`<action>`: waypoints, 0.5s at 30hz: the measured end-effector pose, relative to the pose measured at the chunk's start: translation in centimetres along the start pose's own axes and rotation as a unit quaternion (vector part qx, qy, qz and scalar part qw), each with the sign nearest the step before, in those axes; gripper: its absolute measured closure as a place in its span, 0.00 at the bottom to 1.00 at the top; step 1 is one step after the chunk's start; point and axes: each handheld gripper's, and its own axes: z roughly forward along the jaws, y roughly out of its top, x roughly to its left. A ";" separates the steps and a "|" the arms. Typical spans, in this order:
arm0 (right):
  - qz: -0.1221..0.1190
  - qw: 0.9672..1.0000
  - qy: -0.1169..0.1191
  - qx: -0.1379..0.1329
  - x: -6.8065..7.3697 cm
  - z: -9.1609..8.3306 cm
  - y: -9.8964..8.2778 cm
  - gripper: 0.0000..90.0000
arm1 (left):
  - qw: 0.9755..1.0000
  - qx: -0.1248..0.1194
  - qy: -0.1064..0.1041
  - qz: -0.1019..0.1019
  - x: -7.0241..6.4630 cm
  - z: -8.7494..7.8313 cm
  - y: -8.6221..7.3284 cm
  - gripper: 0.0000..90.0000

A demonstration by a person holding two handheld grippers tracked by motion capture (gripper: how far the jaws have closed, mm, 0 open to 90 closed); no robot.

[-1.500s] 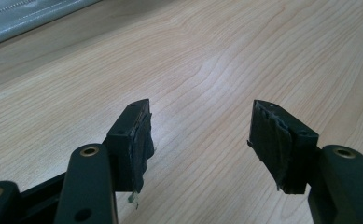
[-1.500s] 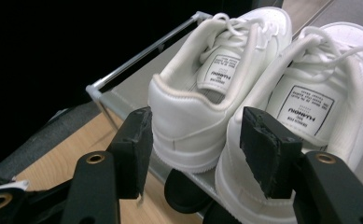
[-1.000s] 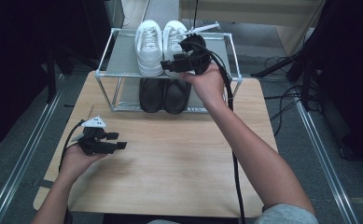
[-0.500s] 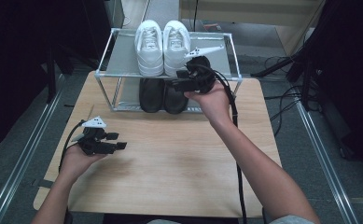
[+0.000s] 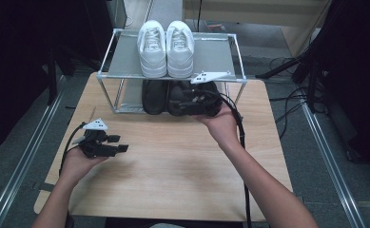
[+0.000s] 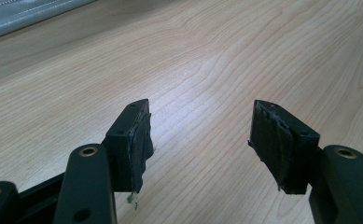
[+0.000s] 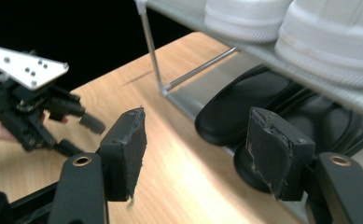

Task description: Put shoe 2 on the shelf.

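A pair of white sneakers (image 5: 166, 47) stands on the top shelf of a metal shoe rack (image 5: 216, 52). A pair of black shoes (image 5: 155, 97) sits on the lower shelf. My right gripper (image 5: 182, 100) is low at the front of that shelf, beside the right black shoe. Its jaws have just been opening and stand wide in the right gripper view (image 7: 198, 149), with nothing between the pads and the black shoes (image 7: 249, 102) just beyond. My left gripper (image 5: 120, 143) hovers over the table at the left, open and empty (image 6: 200, 135).
The rack stands at the far edge of the wooden table (image 5: 173, 171). Cables trail from both grippers. Dark floor, metal rails and cable clutter surround the table. The right gripper view shows my left gripper (image 7: 79, 135) and the white sneakers (image 7: 310, 28).
My right gripper has come down from beside the white sneakers at the top shelf to the front of the lower shelf by the black shoes. The left gripper has stayed put.
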 end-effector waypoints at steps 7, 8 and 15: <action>0.014 1.000 0.010 0.004 0.0 0.4 -2.2 0.42 | 1.000 -0.001 0.002 0.000 0.0 0.0 0.0 0.43; 0.017 1.000 0.007 0.003 -0.1 0.4 -3.0 0.42 | 1.000 -0.001 0.003 0.000 0.0 0.0 0.0 0.43; 0.024 1.000 0.008 0.010 -0.3 0.2 -5.2 0.42 | 1.000 0.001 0.003 0.000 0.1 0.0 -0.1 0.43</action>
